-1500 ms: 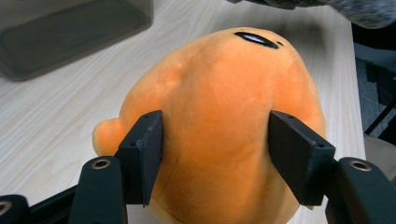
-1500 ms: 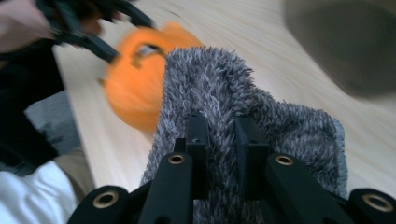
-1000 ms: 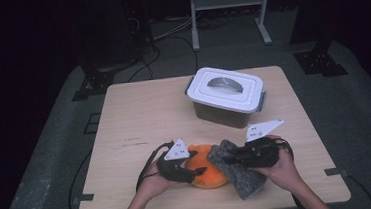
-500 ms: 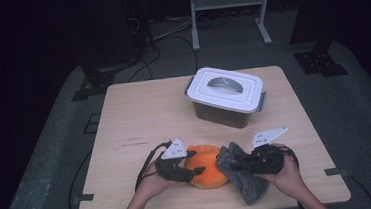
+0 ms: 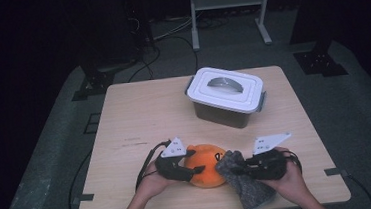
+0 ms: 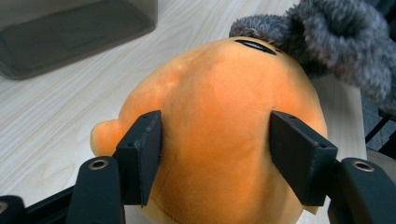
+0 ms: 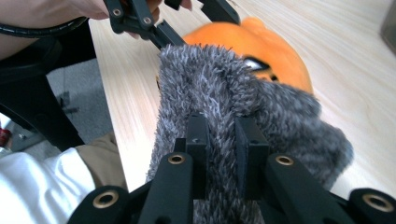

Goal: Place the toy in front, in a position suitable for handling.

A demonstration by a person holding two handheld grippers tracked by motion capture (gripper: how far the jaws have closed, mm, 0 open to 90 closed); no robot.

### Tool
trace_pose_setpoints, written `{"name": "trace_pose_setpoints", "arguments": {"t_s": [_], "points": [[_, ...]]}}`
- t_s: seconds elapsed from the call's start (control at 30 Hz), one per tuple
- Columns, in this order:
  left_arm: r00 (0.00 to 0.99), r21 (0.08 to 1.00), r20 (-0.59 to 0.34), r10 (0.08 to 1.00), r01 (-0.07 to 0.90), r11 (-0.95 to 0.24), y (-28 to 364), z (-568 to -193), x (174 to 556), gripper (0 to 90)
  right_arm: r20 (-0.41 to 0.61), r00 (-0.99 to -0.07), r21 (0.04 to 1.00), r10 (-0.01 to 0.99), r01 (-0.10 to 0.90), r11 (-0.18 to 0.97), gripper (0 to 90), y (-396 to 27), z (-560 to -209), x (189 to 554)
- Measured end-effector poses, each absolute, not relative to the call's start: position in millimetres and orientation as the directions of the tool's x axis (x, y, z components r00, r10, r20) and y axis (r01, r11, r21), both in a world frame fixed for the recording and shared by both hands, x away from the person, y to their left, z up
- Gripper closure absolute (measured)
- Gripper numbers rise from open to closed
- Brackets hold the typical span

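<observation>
An orange plush toy (image 5: 206,164) lies near the table's front edge. My left gripper (image 5: 194,171) grips it from the left. In the left gripper view both pads (image 6: 144,149) rest against the toy's (image 6: 219,107) sides, and the jaws have just been opening a little with it between them. A grey fuzzy cloth (image 5: 250,192) lies against the toy's right side, and my right gripper (image 5: 239,169) is shut on it. In the right gripper view the cloth (image 7: 210,79) bunches between the narrow jaws of that gripper (image 7: 222,123), with the toy (image 7: 261,46) behind it.
A dark bin with a white lid (image 5: 225,89) stands at the back right of the wooden table (image 5: 144,117). Dark floor, cables and a metal stand lie beyond the table. The front table edge is close under both hands.
My right hand has drawn slightly toward the front right with the grey cloth in its grip. The left hand and the orange toy have stayed in place.
</observation>
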State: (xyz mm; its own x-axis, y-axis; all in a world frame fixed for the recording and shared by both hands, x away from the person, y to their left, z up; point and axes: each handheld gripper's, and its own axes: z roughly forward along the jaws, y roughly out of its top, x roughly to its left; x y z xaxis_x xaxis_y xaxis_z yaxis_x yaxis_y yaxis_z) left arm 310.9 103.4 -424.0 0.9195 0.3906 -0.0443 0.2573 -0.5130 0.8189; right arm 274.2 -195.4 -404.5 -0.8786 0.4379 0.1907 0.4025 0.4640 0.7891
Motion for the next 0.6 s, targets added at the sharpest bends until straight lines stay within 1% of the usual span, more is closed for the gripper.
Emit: {"name": "trace_pose_setpoints", "arguments": {"t_s": [0.07, 0.17, 0.3, 0.33, 0.4, 0.43, 0.53, 0.6], "points": [[0.919, 0.818, -0.041, 0.392, 0.257, -0.515, 103.5, -423.2, 311.0, 35.1, 0.166, -0.881, 0.788, 0.443, 0.389, 0.478, 77.5, -187.7, -405.2, 277.2], [0.925, 0.817, -0.047, 0.377, 0.252, -0.518, 106.0, -420.7, 312.5, 32.0, 0.176, -0.879, 0.777, 0.443, 0.401, 0.486, 77.6, -183.4, -411.3, 284.1], [0.929, 0.826, -0.042, 0.367, 0.238, -0.51, 107.4, -415.8, 312.1, 22.2, 0.187, -0.868, 0.775, 0.461, 0.419, 0.474, 77.6, -188.0, -415.6, 289.8], [0.931, 0.824, -0.04, 0.363, 0.236, -0.514, 107.6, -415.0, 312.1, 17.0, 0.187, -0.863, 0.775, 0.469, 0.423, 0.469, 77.6, -190.4, -416.4, 291.6], [0.934, 0.821, -0.037, 0.355, 0.23, -0.522, 108.1, -414.4, 311.9, 17.2, 0.196, -0.853, 0.773, 0.483, 0.438, 0.46, 77.6, -194.2, -418.3, 294.5], [0.935, 0.818, -0.038, 0.351, 0.231, -0.526, 108.5, -415.0, 312.1, 19.3, 0.199, -0.851, 0.773, 0.486, 0.441, 0.456, 77.6, -195.8, -419.4, 295.8], [0.94, 0.824, -0.044, 0.339, 0.226, -0.52, 107.8, -418.2, 311.1, 30.5, 0.217, -0.836, 0.767, 0.504, 0.465, 0.443, 77.6, -202.7, -423.9, 299.6], [0.938, 0.824, -0.042, 0.345, 0.228, -0.519, 106.3, -418.5, 311.0, 33.3, 0.215, -0.83, 0.761, 0.515, 0.473, 0.444, 77.5, -206.3, -426.3, 300.0]]}}
